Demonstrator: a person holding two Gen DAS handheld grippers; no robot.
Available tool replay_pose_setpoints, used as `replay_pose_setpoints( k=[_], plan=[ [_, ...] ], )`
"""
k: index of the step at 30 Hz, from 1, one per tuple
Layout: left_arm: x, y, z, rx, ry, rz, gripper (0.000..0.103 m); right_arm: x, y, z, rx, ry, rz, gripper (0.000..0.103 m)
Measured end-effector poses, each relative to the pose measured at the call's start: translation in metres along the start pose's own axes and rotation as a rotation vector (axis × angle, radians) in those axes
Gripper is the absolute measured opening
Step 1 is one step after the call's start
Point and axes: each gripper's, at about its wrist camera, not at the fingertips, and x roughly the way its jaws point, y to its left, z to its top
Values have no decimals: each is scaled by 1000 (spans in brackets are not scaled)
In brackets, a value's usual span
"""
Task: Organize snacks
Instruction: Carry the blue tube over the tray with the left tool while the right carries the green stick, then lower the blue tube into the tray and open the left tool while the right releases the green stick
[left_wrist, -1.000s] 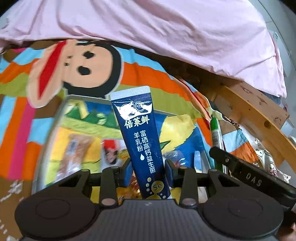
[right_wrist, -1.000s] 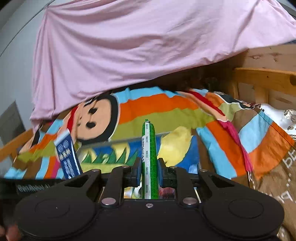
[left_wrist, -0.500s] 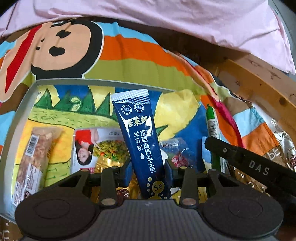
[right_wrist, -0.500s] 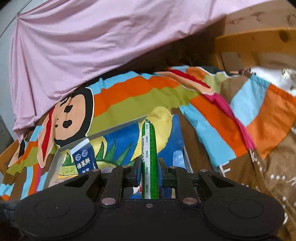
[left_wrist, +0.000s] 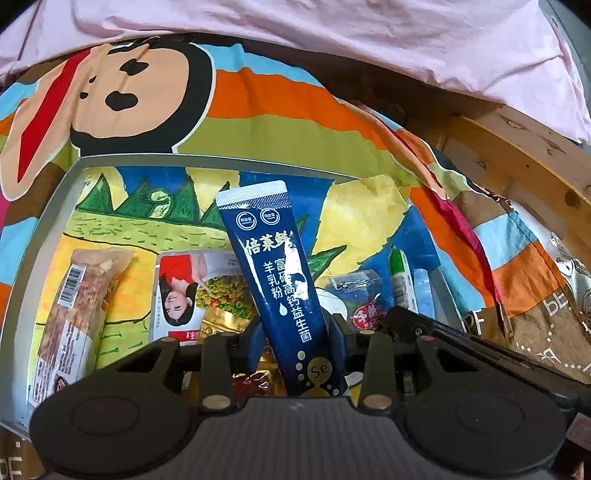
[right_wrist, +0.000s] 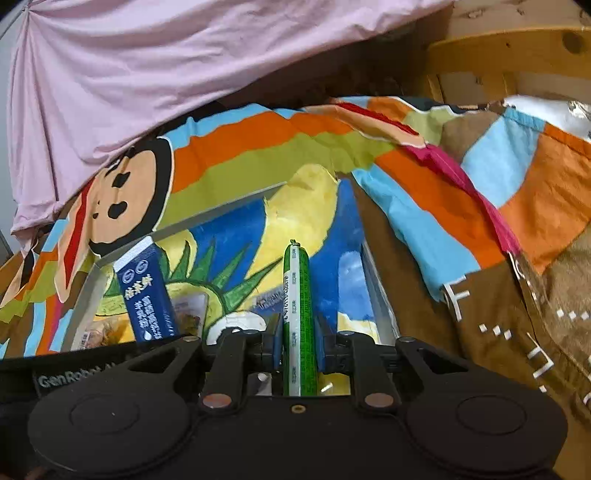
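Note:
My left gripper (left_wrist: 295, 336) is shut on a dark blue stick sachet (left_wrist: 277, 280) with white Chinese lettering, held upright over the grey-rimmed tray (left_wrist: 44, 221) with a painted floor. My right gripper (right_wrist: 297, 339) is shut on a green sausage stick (right_wrist: 297, 295), held upright over the tray's right side (right_wrist: 376, 295). The blue sachet also shows in the right wrist view (right_wrist: 144, 291), the green stick in the left wrist view (left_wrist: 400, 280). In the tray lie a brown snack bar (left_wrist: 74, 306), a white packet with a woman's picture (left_wrist: 192, 291), a gold pouch (left_wrist: 221, 321) and a clear wrapped sweet (left_wrist: 358, 295).
The tray rests on a striped cartoon-monkey blanket (left_wrist: 147, 85). A pink sheet (left_wrist: 332, 33) hangs behind. A wooden bed frame (left_wrist: 524, 162) runs along the right. The right gripper's black body (left_wrist: 480, 347) crosses the left view's lower right.
Both grippers have tilted down and moved lower toward the tray, which now fills more of each view. Each still holds its snack.

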Motion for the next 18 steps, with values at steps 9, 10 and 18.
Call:
replay_pose_setpoints(
  k=[9,10,18],
  plan=[
    [-1,2,1,-8,11,19,45,0,-1,0,-7,5,-2,21],
    [-1,1,1,-5,16,26,48,-1,-1,0,-1,4,2,22],
    [-9,3,1,-24,31,44,58,-9,-4,7,19,0,-4,30]
  ],
)
